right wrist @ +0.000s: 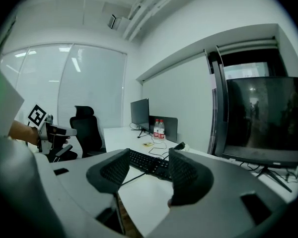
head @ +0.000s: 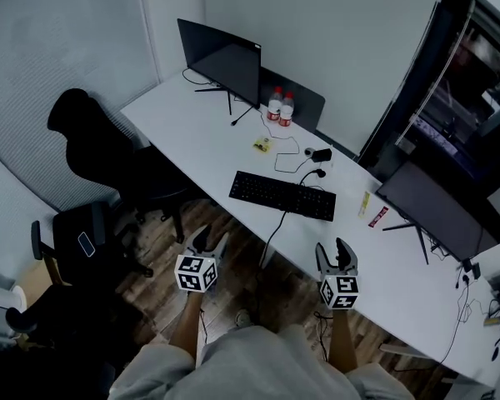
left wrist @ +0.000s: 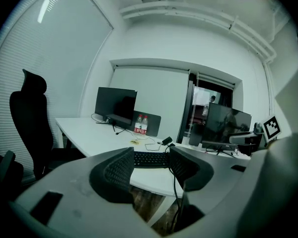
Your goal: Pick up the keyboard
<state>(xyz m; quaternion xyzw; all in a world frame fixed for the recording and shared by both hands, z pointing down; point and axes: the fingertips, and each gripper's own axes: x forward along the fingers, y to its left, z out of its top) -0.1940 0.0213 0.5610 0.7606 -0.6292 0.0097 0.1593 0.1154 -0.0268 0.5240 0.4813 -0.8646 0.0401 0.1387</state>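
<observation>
A black keyboard (head: 282,195) lies flat on the long white desk (head: 208,140), its cable hanging over the front edge. My left gripper (head: 209,242) hovers in front of the desk over the wooden floor, open and empty. My right gripper (head: 337,252) is held over the desk's front edge, also open and empty. Both are well short of the keyboard. In the left gripper view the keyboard (left wrist: 150,158) shows between the jaws, far off. In the right gripper view the keyboard (right wrist: 148,163) lies ahead, beyond the open jaws.
Two dark monitors (head: 221,59) (head: 437,211) stand on the desk. Two bottles (head: 280,108), a yellow note (head: 262,145), a small black device (head: 320,154) with cables and a red packet (head: 377,217) lie behind the keyboard. Black office chairs (head: 100,152) stand at the left.
</observation>
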